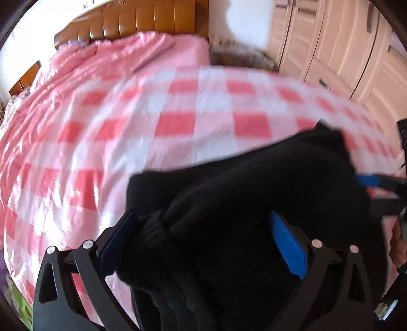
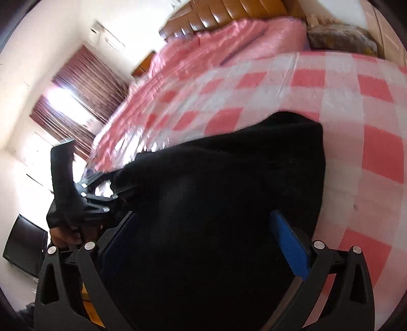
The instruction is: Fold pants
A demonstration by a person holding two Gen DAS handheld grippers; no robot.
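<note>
- Left claw (image 1: 203, 239): jaws spread wide, with bunched black pants (image 1: 254, 193) filling the gap between the blue pads. Whether the pads clamp the fabric cannot be told.
- Right claw (image 2: 203, 242): jaws equally wide, black cloth filling the gap; grip state cannot be told.
- Pants location: a dark bundle at the near edge of the bed (image 1: 178, 122), over the pink-and-white checked cover.
- Pose: both claws point toward the far headboard (image 1: 142, 23); the right wrist view is rolled sideways.
- Left wrist view only: wardrobe doors (image 1: 330, 45) at far right, and part of the right claw at the right edge.
- Right wrist view only: curtained window (image 2: 73, 101), dark screen (image 2: 25, 244), and the left claw held by a hand (image 2: 71, 233) at left.
</note>
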